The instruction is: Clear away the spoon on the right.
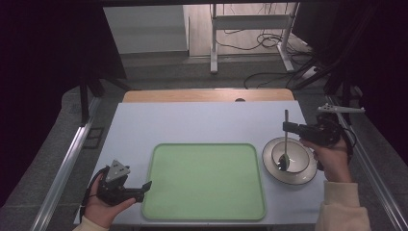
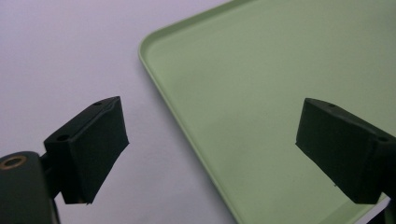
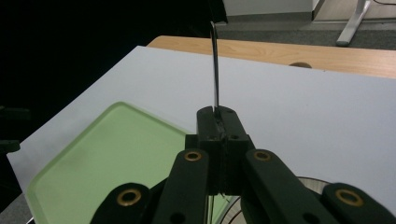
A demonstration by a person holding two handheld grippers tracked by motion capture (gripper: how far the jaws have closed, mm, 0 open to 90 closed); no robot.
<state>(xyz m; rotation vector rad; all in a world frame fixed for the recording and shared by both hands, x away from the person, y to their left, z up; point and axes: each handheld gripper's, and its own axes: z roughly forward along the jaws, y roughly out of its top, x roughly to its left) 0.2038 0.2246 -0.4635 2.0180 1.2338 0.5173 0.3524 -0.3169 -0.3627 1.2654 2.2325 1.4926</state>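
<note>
A light green tray point(image 1: 204, 180) lies in the middle of the white table top, and its corner point(image 2: 261, 84) shows in the left gripper view. A white bowl point(image 1: 288, 160) sits just right of the tray. A metal spoon point(image 1: 285, 139) stands nearly upright with its head down in the bowl. My right gripper point(image 1: 288, 127) is shut on the spoon's handle point(image 3: 215, 70), whose end rises above the jaws. My left gripper point(image 1: 144, 188) is open at the tray's near left corner, one jaw over the table and one over the tray, nothing between them point(image 2: 210, 154).
The white top point(image 1: 202, 122) covers a wooden table whose far edge point(image 1: 207, 95) shows. Metal rails point(image 1: 67, 163) run along both sides. Beyond the table are desk legs point(image 1: 214, 43) and cables point(image 1: 269, 41) on the floor.
</note>
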